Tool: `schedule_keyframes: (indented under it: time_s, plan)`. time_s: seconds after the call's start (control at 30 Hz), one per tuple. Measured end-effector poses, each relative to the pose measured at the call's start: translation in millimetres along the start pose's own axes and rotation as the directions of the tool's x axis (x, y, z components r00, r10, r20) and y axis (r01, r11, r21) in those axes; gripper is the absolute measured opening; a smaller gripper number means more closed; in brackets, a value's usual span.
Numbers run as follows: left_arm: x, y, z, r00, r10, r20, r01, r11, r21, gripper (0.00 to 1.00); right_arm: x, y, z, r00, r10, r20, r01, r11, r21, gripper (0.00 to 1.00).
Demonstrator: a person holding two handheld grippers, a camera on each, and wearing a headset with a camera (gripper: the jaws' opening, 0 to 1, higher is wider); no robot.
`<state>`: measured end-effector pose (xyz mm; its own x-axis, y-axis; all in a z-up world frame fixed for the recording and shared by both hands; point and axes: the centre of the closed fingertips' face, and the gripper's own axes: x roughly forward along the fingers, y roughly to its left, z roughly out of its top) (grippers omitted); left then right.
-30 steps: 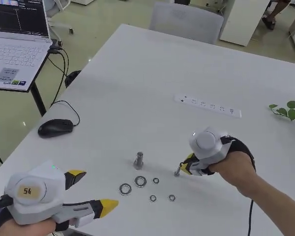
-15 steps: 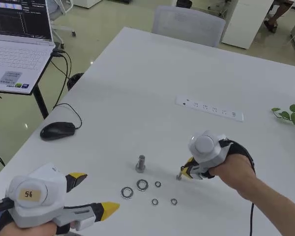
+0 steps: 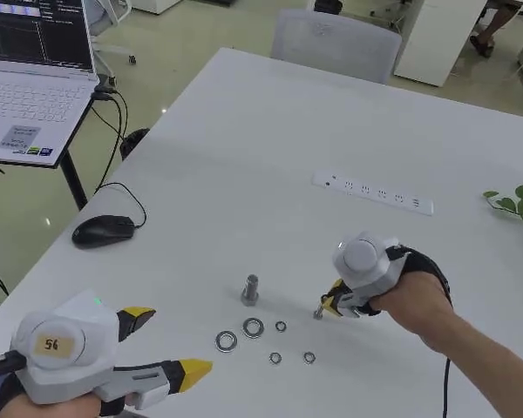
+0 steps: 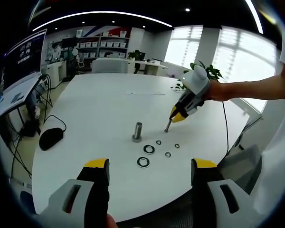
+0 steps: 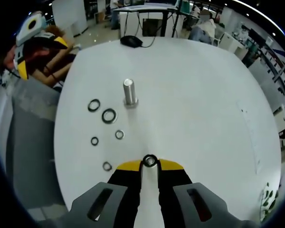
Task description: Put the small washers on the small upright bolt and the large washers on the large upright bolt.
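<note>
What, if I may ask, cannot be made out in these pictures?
The small bolt: its shank is hidden between the right tool's shut jaws in the right gripper view.
Whether its foot touches the table: too small to tell in the head view.
The laptop: cut off by the head view's top and left edges, its screen text too small.
The plant: cut off by the head view's right edge.

Upright large bolt (image 3: 250, 290), steel, head down, stands free near the surface's near edge. Toward that edge, one large washer (image 3: 253, 327) lies flat, with another large washer (image 3: 226, 340) just beside it. Three small washers lie flat and apart: small washer (image 3: 281, 326), small washer (image 3: 275, 358), small washer (image 3: 309, 357). The thin small bolt (image 3: 317, 312), slightly tilted, has its foot on the surface and is pinched in the right claw (image 3: 325, 305).
</note>
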<state>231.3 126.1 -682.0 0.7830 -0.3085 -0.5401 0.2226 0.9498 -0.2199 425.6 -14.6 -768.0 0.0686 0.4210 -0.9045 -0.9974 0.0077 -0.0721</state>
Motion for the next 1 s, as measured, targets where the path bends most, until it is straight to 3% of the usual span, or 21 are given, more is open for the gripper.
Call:
schedule_keyframes:
  time_s: [0.37, 1.0]
  plan:
    - [0.2, 0.4, -1.7, 1.0, 0.002, 0.001, -0.002, 1.0, -0.009, 0.69, 2.7, 3.3, -0.8, 0.9998, 0.006, -0.019, -0.006, 1.0, -0.015, 0.14]
    - [-4.2, 6.9, -4.6, 0.9998, 0.019, 0.003, -0.019, 1.0, -0.02, 0.69, 32.7, 6.4, -15.9, 0.9977, 0.022, -0.065, -0.022, 1.0, -0.004, 0.14]
